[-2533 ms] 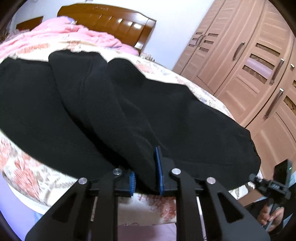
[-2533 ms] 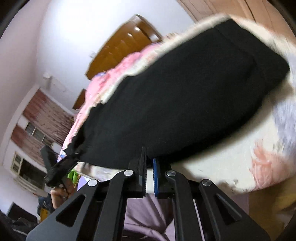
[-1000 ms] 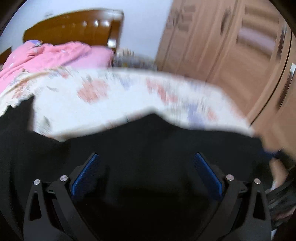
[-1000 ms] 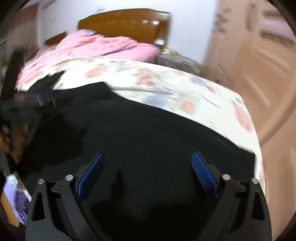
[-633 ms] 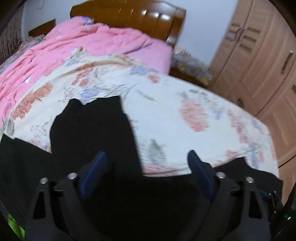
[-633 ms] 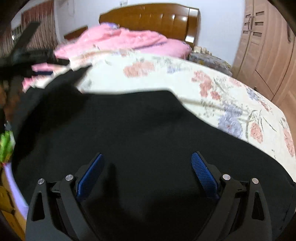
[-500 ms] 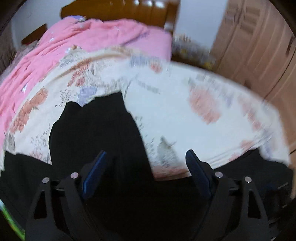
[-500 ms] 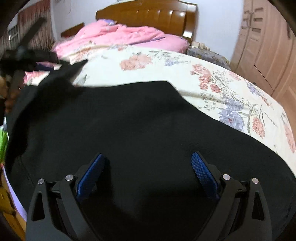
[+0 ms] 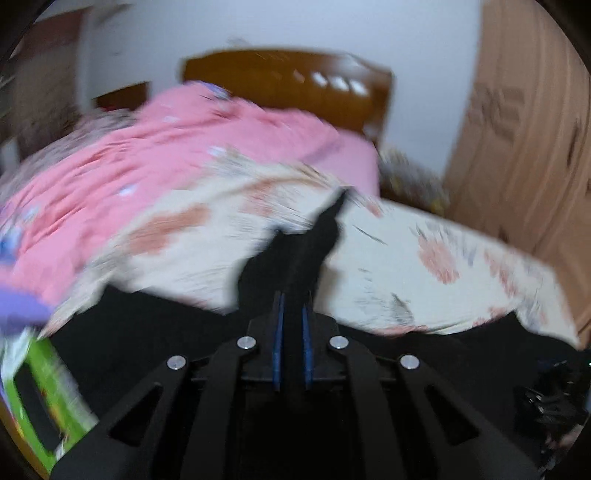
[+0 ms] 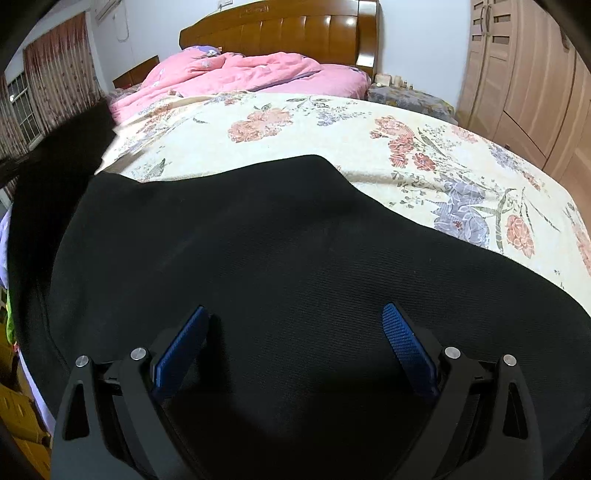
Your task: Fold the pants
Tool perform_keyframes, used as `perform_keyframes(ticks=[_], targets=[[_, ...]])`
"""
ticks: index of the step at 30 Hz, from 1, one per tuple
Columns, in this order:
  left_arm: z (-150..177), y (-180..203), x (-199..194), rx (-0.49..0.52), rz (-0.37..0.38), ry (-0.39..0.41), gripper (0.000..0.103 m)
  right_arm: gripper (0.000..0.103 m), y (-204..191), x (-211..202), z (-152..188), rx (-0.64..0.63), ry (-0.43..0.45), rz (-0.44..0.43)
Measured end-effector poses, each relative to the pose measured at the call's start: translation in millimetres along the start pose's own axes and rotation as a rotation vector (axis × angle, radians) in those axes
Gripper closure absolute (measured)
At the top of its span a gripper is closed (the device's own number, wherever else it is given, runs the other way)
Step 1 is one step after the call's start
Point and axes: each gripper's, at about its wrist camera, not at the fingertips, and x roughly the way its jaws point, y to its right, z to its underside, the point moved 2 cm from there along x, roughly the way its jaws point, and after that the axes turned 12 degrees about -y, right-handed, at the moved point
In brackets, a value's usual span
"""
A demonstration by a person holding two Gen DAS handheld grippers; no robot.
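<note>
The black pants (image 10: pixel 295 258) lie spread across the near part of the bed (image 10: pixel 424 147), over its floral cover, with the pink quilt (image 10: pixel 240 70) bunched toward the wooden headboard (image 10: pixel 288 29) beyond. Left tool (image 9: pixel 291 332): its jaws have just been closing and now stand all but together, the blue pads pinching a fold of the black fabric between them; that fold stands up from the bed in a narrow peak ahead of the fingertips. The left view is blurred, so finer detail of the grip cannot be confirmed. Right tool (image 10: pixel 295 339): jaws spread wide, the blue pads (image 10: pixel 406 347) well apart, poised over the broad flat expanse of the pants; nothing is clamped, and whether the fingertips touch the cloth cannot be told. At the left edge of the right view part of the black fabric rises off the bed. A wardrobe (image 10: pixel 528 85) stands to the right of the bed.
</note>
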Motion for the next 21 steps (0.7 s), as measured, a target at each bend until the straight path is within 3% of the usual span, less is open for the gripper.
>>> perform_keyframes(ticks=[3,6,7,9,10,11,12,15,18,21], targets=[[55.4,-61.2,-34.2,-0.134,0.062,0.019,0.098,0.011,-2.4,1.1,-0.3,-0.007,-0.004,0.016],[110.1,-110.3,-14.4,-0.235,0.076,-0.069,0.097,0.011,-4.4,2.9,-0.9,-0.014,-0.009,0.033],[130.7,-126.0,-0.6,-0.282,0.138,-0.101,0.097,0.011,-4.9,3.5,-0.9,-0.017,-0.011,0.038],[149.0,-138.4,3.8,-0.311,0.223,-0.069,0.089,0.011,-5.8,4.4,-1.2,-0.021,-0.014,0.048],[153.2,-142.8,1.3,-0.317,0.258,-0.032,0.078,0.011,-6.2,4.6,-1.0,-0.022,-0.014,0.052],[154.2,-145.7,-0.5,-0.321,0.278,-0.011,0.059,0.011,-6.3,4.8,-1.0,-0.023,-0.015,0.054],[154.0,-149.0,-2.9,-0.328,0.297,0.010,0.051,0.011,-6.4,5.2,-1.0,-0.024,-0.016,0.056],[144.0,-154.0,-8.1,-0.340,0.352,0.054,0.048,0.011,-7.0,5.7,-1.1,-0.025,-0.018,0.061],[129.8,-159.6,-12.8,-0.346,0.347,0.083,0.048,0.011,-6.9,5.6,-0.9,-0.025,-0.017,0.062],[116.7,-178.0,-12.8,-0.399,0.351,0.110,0.039,0.011,-6.6,5.4,-0.7,-0.026,-0.016,0.063]])
